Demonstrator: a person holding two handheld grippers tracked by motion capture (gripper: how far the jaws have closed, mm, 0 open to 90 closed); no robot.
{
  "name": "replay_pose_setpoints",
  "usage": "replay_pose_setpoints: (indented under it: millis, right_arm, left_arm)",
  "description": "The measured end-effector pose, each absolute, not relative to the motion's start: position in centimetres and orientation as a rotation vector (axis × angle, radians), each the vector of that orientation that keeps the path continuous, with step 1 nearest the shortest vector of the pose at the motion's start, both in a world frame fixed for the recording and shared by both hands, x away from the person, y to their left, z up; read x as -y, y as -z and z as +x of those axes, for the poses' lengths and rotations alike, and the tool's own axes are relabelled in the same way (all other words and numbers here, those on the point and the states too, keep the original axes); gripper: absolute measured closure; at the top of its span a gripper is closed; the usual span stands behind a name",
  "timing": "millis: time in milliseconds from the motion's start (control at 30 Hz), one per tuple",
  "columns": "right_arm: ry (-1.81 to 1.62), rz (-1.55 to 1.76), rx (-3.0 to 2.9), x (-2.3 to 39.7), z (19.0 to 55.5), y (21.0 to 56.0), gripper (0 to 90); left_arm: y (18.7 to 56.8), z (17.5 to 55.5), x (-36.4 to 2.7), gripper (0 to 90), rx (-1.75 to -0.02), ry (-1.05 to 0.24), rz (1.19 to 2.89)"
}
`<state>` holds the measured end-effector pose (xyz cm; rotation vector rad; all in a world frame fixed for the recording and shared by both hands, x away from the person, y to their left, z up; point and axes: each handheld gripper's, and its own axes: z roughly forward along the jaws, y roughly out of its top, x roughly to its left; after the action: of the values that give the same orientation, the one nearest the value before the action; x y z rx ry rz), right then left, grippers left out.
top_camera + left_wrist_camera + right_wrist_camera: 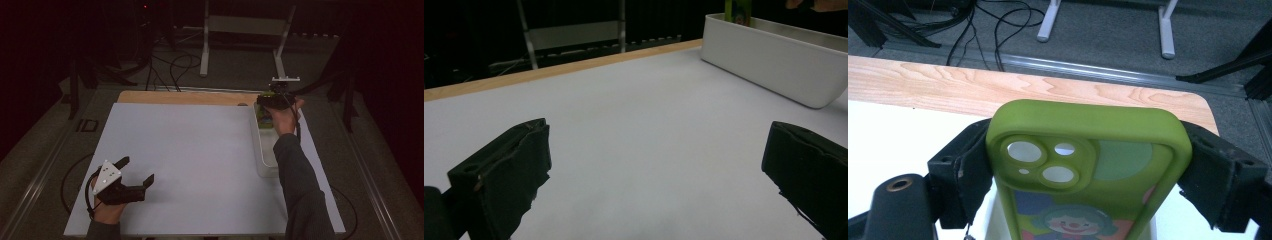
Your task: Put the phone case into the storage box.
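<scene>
Dim overall in the high view; heavy vignetting, corners and room beyond the counter (200, 165) nearly black. White counter surface evenly lit from above, no glare. Soft, faint shadows beside the white bin (769, 62). Left gripper view: near fingers (504, 180) blurred, dark, low in detail; background black. Right gripper view: brighter, green phone case (1088, 170) sharp, slight softness at frame edges, white counter area overexposed.

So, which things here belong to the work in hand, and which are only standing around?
In the work:
- green phone case, clamped between the right gripper jaws
- white bin, under that case
- left gripper, open over the white sheet

Only around:
- wooden table edge
- cables on the floor
- metal stand legs
</scene>
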<state>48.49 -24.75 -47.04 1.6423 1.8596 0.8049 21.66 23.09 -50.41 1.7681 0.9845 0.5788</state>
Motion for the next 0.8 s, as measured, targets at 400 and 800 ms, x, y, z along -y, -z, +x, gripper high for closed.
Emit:
replay_pose_setpoints:
  millis: [400,800]
  right_arm:
    - [-0.795,1.641,-1.864,24.93,48.57,47.18,15.1]
    - [-0.786,1.647,-1.887,24.73,48.65,47.81,15.1]
  left_arm:
    - [50.38,21.65,-23.14,0.0,-0.985,-0.58,1.765]
    - [50.38,21.66,-23.15,0.0,-0.985,-0.58,1.765]
